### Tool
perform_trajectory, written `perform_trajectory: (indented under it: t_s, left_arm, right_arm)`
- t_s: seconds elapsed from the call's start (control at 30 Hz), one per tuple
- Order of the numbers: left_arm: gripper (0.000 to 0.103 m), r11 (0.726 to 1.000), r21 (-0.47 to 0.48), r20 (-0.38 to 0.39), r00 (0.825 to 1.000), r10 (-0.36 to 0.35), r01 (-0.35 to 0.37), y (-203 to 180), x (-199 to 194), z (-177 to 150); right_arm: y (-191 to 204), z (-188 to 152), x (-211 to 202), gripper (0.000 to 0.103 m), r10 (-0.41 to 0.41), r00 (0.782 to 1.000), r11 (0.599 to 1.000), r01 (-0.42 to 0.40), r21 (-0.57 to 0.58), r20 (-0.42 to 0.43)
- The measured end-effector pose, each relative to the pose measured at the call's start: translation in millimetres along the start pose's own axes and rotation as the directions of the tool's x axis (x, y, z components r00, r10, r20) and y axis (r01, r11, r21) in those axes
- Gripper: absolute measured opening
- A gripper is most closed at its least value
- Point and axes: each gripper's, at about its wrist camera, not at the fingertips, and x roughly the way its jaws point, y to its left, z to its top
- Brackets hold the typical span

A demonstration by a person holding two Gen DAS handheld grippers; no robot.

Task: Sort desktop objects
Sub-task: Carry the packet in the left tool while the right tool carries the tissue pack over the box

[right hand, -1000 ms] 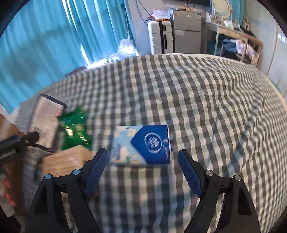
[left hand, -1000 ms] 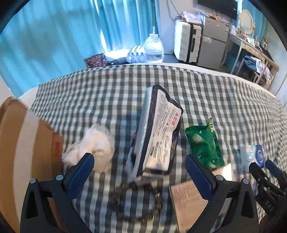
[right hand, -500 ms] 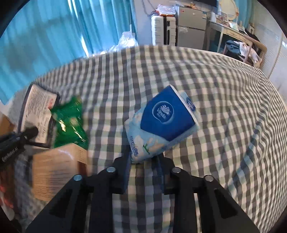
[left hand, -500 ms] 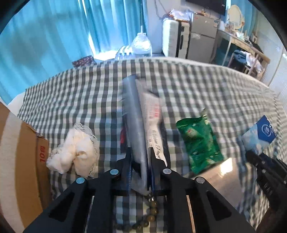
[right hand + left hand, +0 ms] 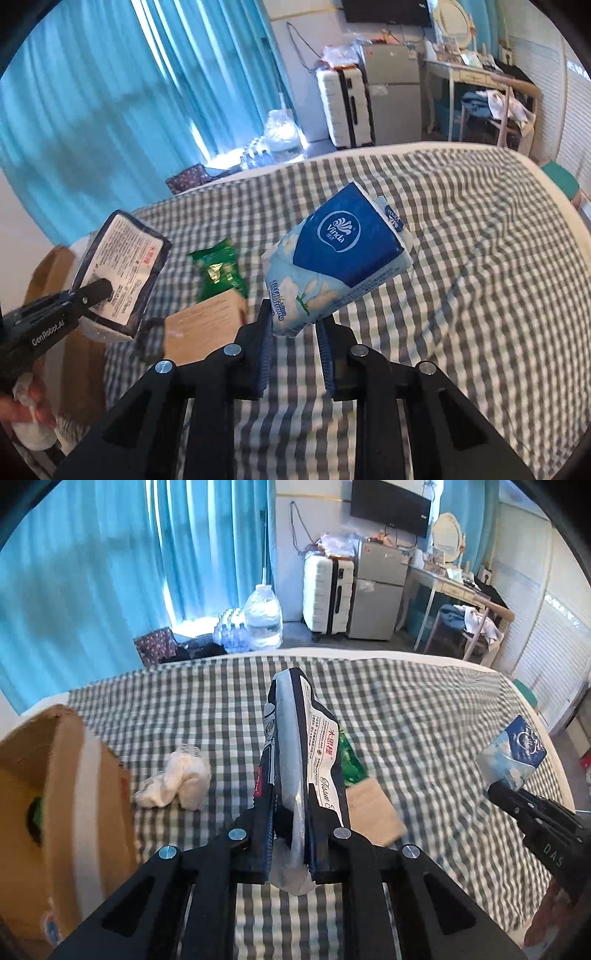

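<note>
Nearest the left wrist camera, the left gripper [image 5: 291,827] has its jaws drawn in tight on the lower end of a dark-edged tissue pack [image 5: 306,738], which stands on edge between the blue pads [image 5: 266,834] and is lifted clear of the checked cloth [image 5: 424,709]; its clear wrapper bulges out below the grip. The right gripper [image 5: 293,332] likewise pinches a blue and white Vinda tissue pack [image 5: 340,254] by one corner, the pack tilting up and to the right above the cloth. Both sets of jaws have just been closing, each with its pack between them. Just behind the left gripper, a crumpled white tissue wad [image 5: 173,779] lies on the cloth to the left, and a tan card or booklet [image 5: 373,808] lies to the right, with a green foil packet [image 5: 218,269] touching its far edge. At the left edge stands an open cardboard box [image 5: 55,794] with something green inside, though it is too dim to say what. Beyond the cloth, on the floor, sit a large water jug [image 5: 263,618] and a pack of small bottles, then teal curtains [image 5: 92,572], a white suitcase [image 5: 327,590] and a small grey fridge [image 5: 376,598] against the far wall.
</note>
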Motion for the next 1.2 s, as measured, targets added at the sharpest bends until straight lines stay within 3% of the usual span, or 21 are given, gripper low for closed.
perform_trajectory:
  t_s: [0.17, 0.43, 0.63, 0.77, 0.97, 1.2]
  left_arm:
    - [0.014, 1.000, 0.010, 0.036, 0.999, -0.005, 0.004, -4, -44, 0]
    - [0.014, 1.000, -0.019, 0.106, 0.994, 0.001, 0.001, 10, -118, 5]
    - [0.014, 0.999, -0.040, 0.161, 0.986, 0.032, -0.026, 41, -166, 9]
    - [0.014, 0.995, -0.067, 0.228, 0.970, 0.089, -0.076, 70, -200, 9]
    - [0.014, 0.983, -0.105, 0.256, 0.951, 0.173, -0.150, 121, -226, -7]
    - [0.014, 0.960, -0.204, 0.180, 0.957, 0.227, -0.190, 187, -210, -41]
  right_arm:
    - [15, -6, -42, 0.022, 0.025, 0.999, 0.999, -0.024, -0.025, 0.037]
    - [70, -2, -118, 0.022, 0.088, 0.985, 0.991, -0.072, -0.112, 0.148]
    - [122, -1, -156, 0.022, 0.161, 0.969, 0.974, -0.125, -0.188, 0.189]
    - [160, -2, -175, 0.022, 0.204, 0.958, 0.957, -0.152, -0.246, 0.202]
    - [225, -10, -183, 0.022, 0.278, 0.942, 0.917, -0.201, -0.344, 0.190]
    - [294, -30, -159, 0.022, 0.340, 0.935, 0.867, -0.271, -0.418, 0.100]
